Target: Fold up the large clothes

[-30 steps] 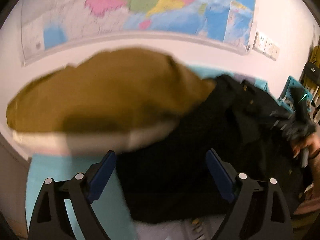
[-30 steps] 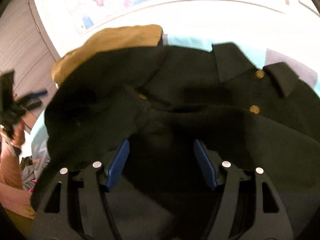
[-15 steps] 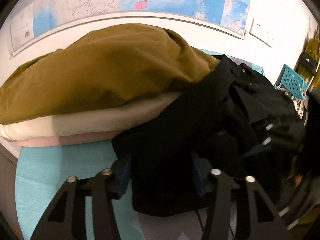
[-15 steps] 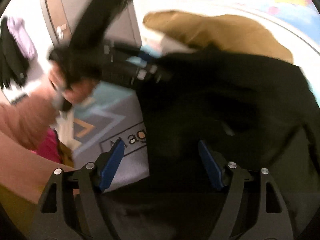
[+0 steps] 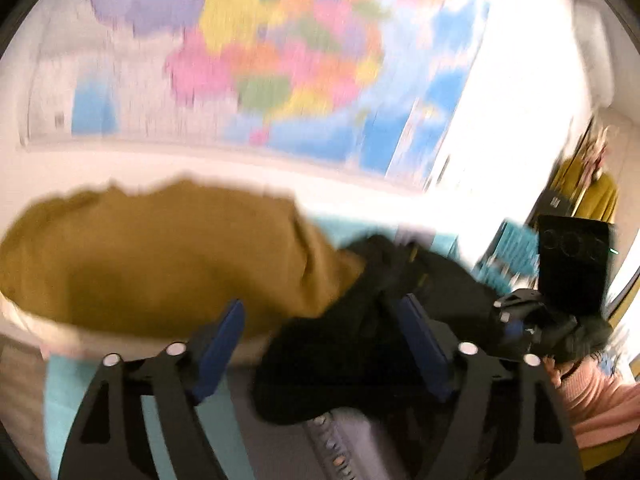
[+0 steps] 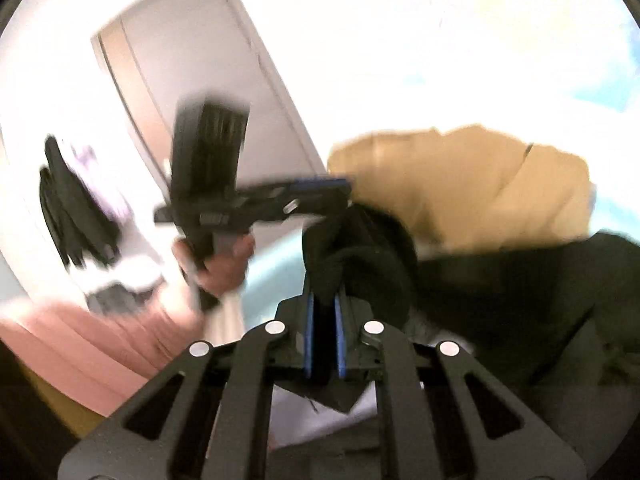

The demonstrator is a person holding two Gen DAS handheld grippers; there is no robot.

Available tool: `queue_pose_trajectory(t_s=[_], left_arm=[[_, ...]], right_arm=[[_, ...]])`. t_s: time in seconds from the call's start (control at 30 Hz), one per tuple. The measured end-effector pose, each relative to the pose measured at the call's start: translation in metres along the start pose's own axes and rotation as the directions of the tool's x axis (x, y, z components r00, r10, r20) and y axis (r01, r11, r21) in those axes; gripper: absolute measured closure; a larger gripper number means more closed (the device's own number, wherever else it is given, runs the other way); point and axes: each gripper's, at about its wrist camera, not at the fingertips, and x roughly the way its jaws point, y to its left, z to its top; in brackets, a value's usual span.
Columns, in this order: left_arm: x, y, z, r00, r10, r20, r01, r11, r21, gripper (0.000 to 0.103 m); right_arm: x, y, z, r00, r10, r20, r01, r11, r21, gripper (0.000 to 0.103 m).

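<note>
Right wrist view — the right gripper [image 6: 325, 320] is pressed together on a bunched fold of the black coat [image 6: 520, 292], the dark cloth rising in a twist from between the blue pads [image 6: 310, 332]. A second ago these jaws stood apart over flat cloth; now the pinch is made, so the lift toward a fold looks begun.

Left wrist view — the left gripper [image 5: 324, 344] is spreading again, its jaws opening; the coat's edge [image 5: 360, 360] lies between the pads, but they seem clear of it. Half a second ago they stood much closer on that cloth, so this side reads as having let go or missed.

The coat lies heaped on the teal table cover [image 5: 76, 384], touching the mustard garment [image 5: 160, 260] stacked behind it. Compared with earlier, both views tip upward: more wall map [image 5: 260, 64] shows, heavily blurred. The person's pink sleeve [image 6: 100, 340] shows low on the left.
</note>
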Motion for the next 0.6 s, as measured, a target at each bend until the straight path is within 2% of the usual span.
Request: queue_pose_trajectory(t_s=[0.03,0.13,0.2,0.27,0.3,0.33,0.37,0.43,0.47,0.5,0.53,0.57,0.6], left_arm=[[-0.009,-0.006,0.006,0.999,0.012,0.033,-0.013,1.000,0.019,0.024],[-0.012,-0.023,0.011,0.997,0.055,0.061,-0.060,0.995,0.084,0.020],[0.000,-0.032,0.008,0.998,0.058,0.033,-0.061,0.993,0.103,0.020],[0.023,-0.041,-0.001,0.998,0.066,-0.016,-0.064,0.989,0.132,0.020],[0.036,-0.044,-0.005,0.997,0.067,-0.046,-0.059,0.987,0.149,0.020],[0.047,-0.046,-0.009,0.995,0.062,-0.074,-0.049,0.985,0.164,0.020],[0.057,-0.043,-0.013,0.994,0.055,-0.098,-0.038,0.985,0.169,0.020],[0.090,-0.054,-0.025,0.982,0.041,-0.182,-0.006,0.983,0.185,0.021],[0.101,-0.056,-0.029,0.978,0.042,-0.204,-0.002,0.981,0.195,0.022],[0.116,-0.061,-0.034,0.971,0.038,-0.235,0.011,0.979,0.204,0.023],[0.131,-0.067,-0.039,0.962,0.033,-0.271,0.027,0.976,0.216,0.025],[0.139,-0.072,-0.044,0.955,0.035,-0.294,0.034,0.974,0.226,0.026],[0.150,-0.078,-0.047,0.947,0.036,-0.320,0.043,0.971,0.235,0.027]], right_arm=[[-0.024,-0.005,0.007,0.998,-0.018,0.059,0.017,0.999,0.027,0.095],[-0.095,-0.028,0.007,0.977,-0.073,0.198,0.046,0.989,0.141,0.095],[-0.142,-0.047,-0.011,0.953,-0.164,0.254,0.104,0.967,0.233,0.094],[-0.170,-0.072,-0.031,0.933,-0.237,0.271,0.140,0.932,0.334,0.093],[-0.185,-0.084,-0.049,0.921,-0.286,0.264,0.170,0.906,0.387,0.090],[-0.199,-0.101,-0.072,0.899,-0.379,0.219,0.245,0.850,0.466,0.090],[-0.208,-0.113,-0.086,0.891,-0.415,0.185,0.272,0.813,0.515,0.089],[-0.219,-0.141,-0.131,0.859,-0.508,0.067,0.362,0.694,0.622,0.087],[-0.221,-0.145,-0.144,0.846,-0.533,0.025,0.398,0.662,0.636,0.083],[-0.226,-0.154,-0.159,0.829,-0.559,-0.024,0.434,0.615,0.658,0.073],[-0.231,-0.159,-0.171,0.820,-0.571,-0.045,0.449,0.592,0.669,0.065],[-0.234,-0.159,-0.177,0.810,-0.583,-0.056,0.465,0.583,0.666,0.050],[-0.238,-0.154,-0.180,0.789,-0.611,-0.063,0.499,0.578,0.646,0.040]])
